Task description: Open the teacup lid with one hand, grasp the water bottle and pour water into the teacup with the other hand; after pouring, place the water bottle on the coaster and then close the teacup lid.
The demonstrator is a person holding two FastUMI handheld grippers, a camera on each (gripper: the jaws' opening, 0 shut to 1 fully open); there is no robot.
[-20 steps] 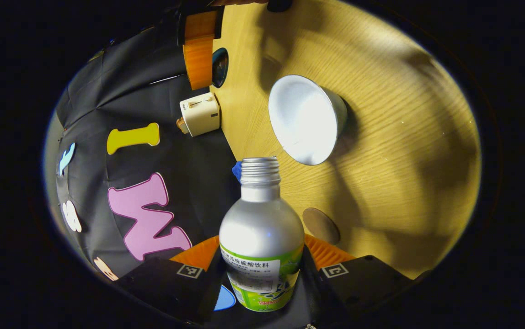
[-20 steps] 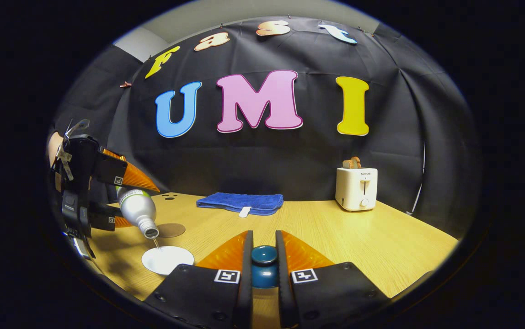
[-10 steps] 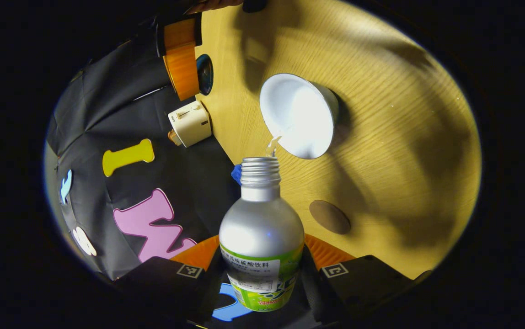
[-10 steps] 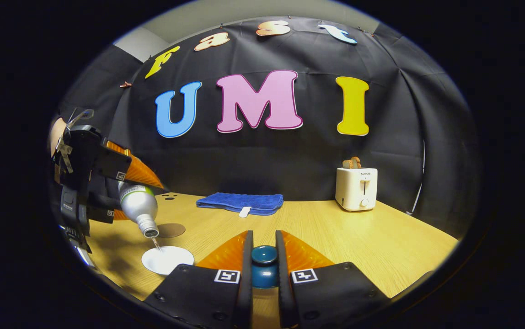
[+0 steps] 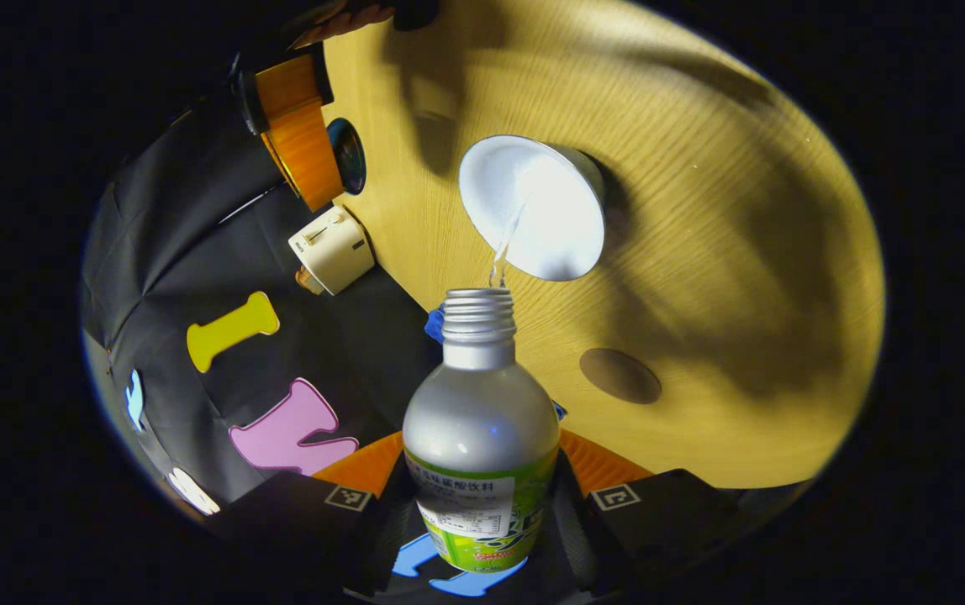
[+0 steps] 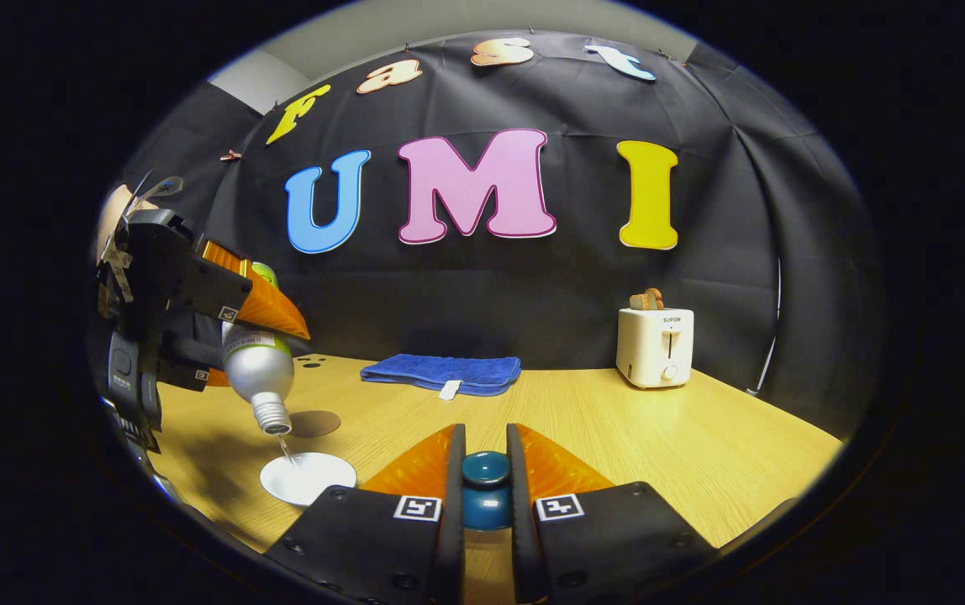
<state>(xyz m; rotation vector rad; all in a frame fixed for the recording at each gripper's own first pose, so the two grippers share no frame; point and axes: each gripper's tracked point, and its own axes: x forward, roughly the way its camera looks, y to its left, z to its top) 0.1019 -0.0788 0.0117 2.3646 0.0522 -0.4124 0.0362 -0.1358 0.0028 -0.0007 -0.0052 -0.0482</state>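
Basically, the table (image 6: 701, 437) carried everything, wood-grain top against the black cloth wall. At its back edge lay a blue towel (image 6: 442, 371), folded flat, and a white toaster (image 6: 656, 346) stood well off to the right of it with something brown poking out of its slot.

Left gripper (image 6: 226, 340) was clamped on the bottle (image 5: 481, 437), both fingers pressing its labelled body; the left gripper view showed them either side of the label. Bottle was uncapped and tilted steeply, neck down, above the cup (image 5: 533, 206). A thin stream of water (image 5: 506, 248) ran from the mouth into the cup's white inside. Cup sat on the table, open.

Coaster (image 5: 620, 376), a brown disc, lay bare on the table just beside the cup, apart from it.

Right gripper (image 6: 486, 470) was closed on the lid (image 6: 485, 491), fingers pinching its dark teal knob, held off the cup and to its right. Whether the lid touched the table, couldn't tell.
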